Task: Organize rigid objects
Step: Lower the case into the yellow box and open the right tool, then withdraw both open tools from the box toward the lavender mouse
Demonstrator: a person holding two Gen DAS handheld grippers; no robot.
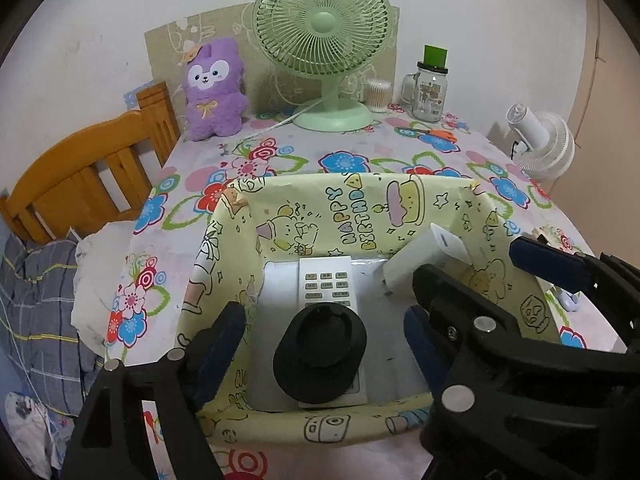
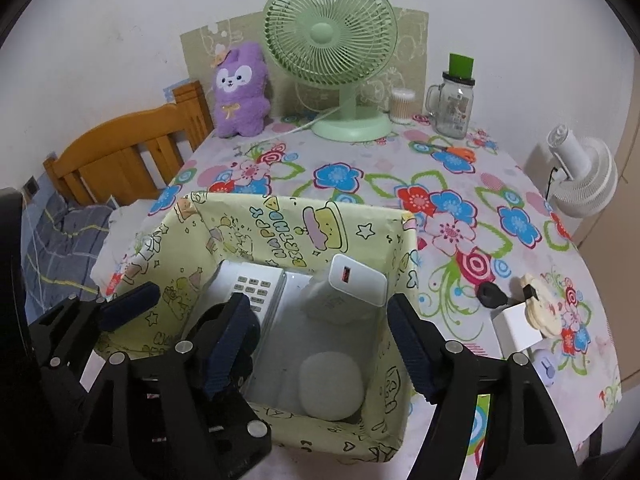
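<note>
Blue-padded fingers of my left gripper (image 1: 324, 332) stand released over the black round piece (image 1: 320, 354), which lies on the white remote (image 1: 328, 284) inside the yellow box (image 2: 280, 216). My right gripper (image 2: 320, 340) is likewise released, nothing between its fingers, above the grey oval item (image 2: 331, 386) (the white charger (image 2: 358, 280) leans behind). Judged mostly done: a black item (image 2: 490, 294) and white block (image 2: 516, 324) remain on the tabletop (image 2: 360, 160).

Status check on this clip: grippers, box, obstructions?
Left gripper open over black cap. Right gripper open, empty. Yellow box holds remote, white charger. Nothing obstructing.
</note>
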